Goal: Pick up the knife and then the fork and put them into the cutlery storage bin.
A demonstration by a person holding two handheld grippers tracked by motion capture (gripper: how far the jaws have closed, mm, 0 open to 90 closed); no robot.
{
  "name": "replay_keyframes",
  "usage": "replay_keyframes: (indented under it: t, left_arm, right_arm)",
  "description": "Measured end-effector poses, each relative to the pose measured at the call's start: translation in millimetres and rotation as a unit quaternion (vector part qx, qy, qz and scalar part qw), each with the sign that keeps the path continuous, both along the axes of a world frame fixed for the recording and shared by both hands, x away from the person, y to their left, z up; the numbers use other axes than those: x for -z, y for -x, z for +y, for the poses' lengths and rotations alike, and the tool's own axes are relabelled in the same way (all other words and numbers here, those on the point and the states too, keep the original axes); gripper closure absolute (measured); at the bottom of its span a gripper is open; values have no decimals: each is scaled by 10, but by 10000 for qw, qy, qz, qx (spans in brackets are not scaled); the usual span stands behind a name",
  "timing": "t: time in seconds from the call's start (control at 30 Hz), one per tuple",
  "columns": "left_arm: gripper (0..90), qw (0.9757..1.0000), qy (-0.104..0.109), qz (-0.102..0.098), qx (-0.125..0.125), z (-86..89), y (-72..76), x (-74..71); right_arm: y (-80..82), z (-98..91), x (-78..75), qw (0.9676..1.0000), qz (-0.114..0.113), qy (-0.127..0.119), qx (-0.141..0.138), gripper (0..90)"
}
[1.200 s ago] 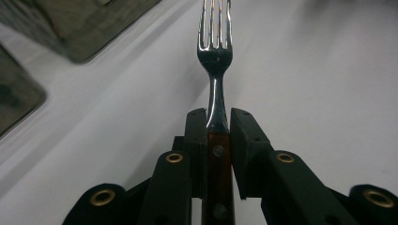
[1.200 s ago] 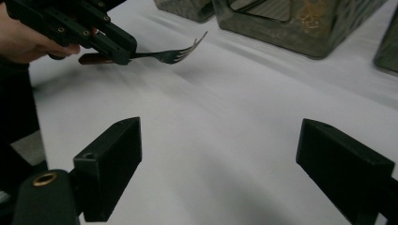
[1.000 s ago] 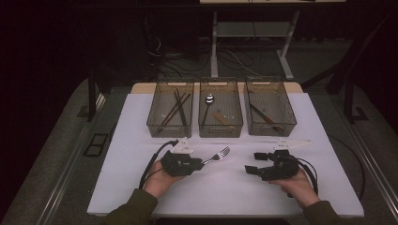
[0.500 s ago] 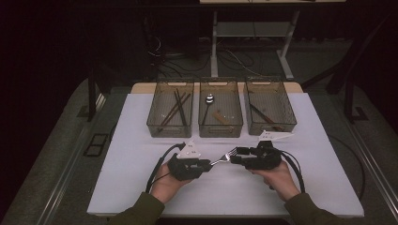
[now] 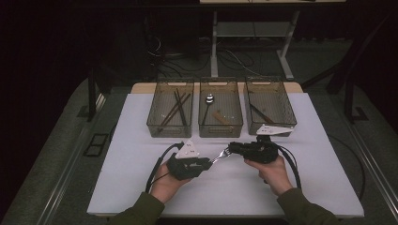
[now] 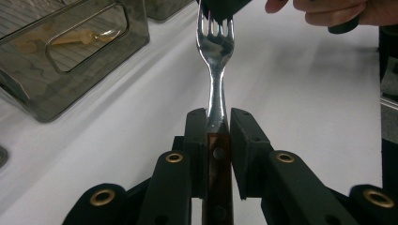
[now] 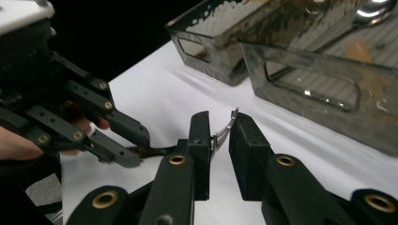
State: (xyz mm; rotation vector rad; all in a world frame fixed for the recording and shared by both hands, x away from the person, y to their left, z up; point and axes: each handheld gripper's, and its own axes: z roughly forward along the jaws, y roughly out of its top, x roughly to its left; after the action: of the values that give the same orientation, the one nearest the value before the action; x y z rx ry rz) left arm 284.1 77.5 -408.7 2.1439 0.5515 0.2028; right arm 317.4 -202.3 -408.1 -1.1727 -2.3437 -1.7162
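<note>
Nearest the person, the left gripper (image 5: 205, 164) has its jaws clamped on the brown handle of a fork (image 6: 215, 70), which juts straight out from between them, held above the white table (image 5: 141, 140). Beyond it, the right gripper (image 5: 233, 148) has just been closing its jaws, and the fork's tines lie between the pads, which now pinch them. Farther back stand three clear bins (image 5: 220, 115) in a row.
</note>
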Motion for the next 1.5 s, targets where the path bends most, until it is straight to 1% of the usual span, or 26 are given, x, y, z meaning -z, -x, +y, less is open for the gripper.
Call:
replay_keyframes:
  t: [0.07,0.17,0.3,0.37,0.4,0.43,0.47,0.5,0.57,0.6,0.63,0.73,0.77,0.8,0.83,0.93,0.97,1.0,1.1,1.13,1.2,1.23,1.27,1.37,1.43,1.5]
  left_arm:
    - [774,10000,25,15,-12,3,-4,4]
    - [773,10000,39,21,-14,10,-8,3]
    - [766,9998,151,45,78,-2,-3,0]
    - [760,9998,182,69,105,-9,0,-1]
    - [755,9996,236,98,136,-9,-7,5]
    - [749,9993,305,169,157,-7,-13,12]
    - [742,9987,412,238,162,-11,-17,23]
    - [741,9985,425,278,215,-8,-22,28]
    - [726,9982,463,277,247,-3,-21,29]
    - [717,9979,523,280,243,1,-17,27]
    - [689,9979,544,245,239,14,-17,19]
    - [541,9965,768,252,196,81,-8,-3]
    - [492,9963,797,241,188,115,-1,-13]
    - [449,9968,758,172,200,160,4,-19]
    - [417,9967,782,150,156,194,12,-17]
    - [317,9970,741,187,76,317,18,23]
    - [298,9973,709,211,46,364,14,42]
    - [274,9971,724,250,11,403,12,66]
    - [208,9966,753,301,-110,518,17,116]
    - [182,9964,766,333,-138,550,23,130]
    - [145,9966,732,349,-171,603,38,164]
    - [134,9969,688,337,-186,624,39,184]
    - [121,9974,612,328,-204,645,37,203]
    - [66,9979,511,269,-304,697,46,243]
    - [15,9976,543,255,-346,726,48,258]
    - [0,9976,530,246,-363,752,53,278]
  right_arm:
    - [-8,18,-24,10000,-32,-32,-28,799]
    - [-15,49,-53,9999,-120,-2,-36,808]
    - [-24,72,-95,9998,-180,63,5,836]
    - [-33,83,-118,9997,-226,55,6,848]
    - [-36,91,-128,9997,-224,32,-3,853]
    - [-39,97,-137,9998,-220,4,-19,861]
    - [-44,103,-143,9997,-227,-65,-39,867]
    - [-46,112,-154,9997,-233,-97,-55,870]
    - [-55,135,-178,9996,-248,-74,-83,870]
    - [-60,144,-189,9996,-250,-83,-88,870]
    - [-70,144,-196,9996,-261,-77,-92,870]
    - [-92,111,-229,9996,-237,-131,-25,870]
    - [-100,88,-240,9996,-256,-141,-4,870]
    - [-105,62,-254,9996,-266,-124,33,870]
    - [-109,34,-269,9996,-262,-117,79,870]
    - [-128,-69,-318,9992,-313,-54,245,869]
    - [-135,-109,-336,9990,-338,-28,291,870]
    - [-142,-152,-356,9988,-354,13,333,869]
    - [-168,-294,-417,9981,-355,34,503,869]
    - [-182,-345,-433,9976,-405,61,558,869]
    - [-205,-443,-474,9969,-380,89,677,869]
    - [-225,-501,-489,9963,-433,134,729,869]
    - [-239,-557,-515,9958,-399,145,806,869]
    - [-300,-744,-601,9937,-444,150,1017,869]
    - [-337,-875,-680,9915,-505,173,1187,869]
    - [-374,-1013,-762,9893,-551,112,1344,869]
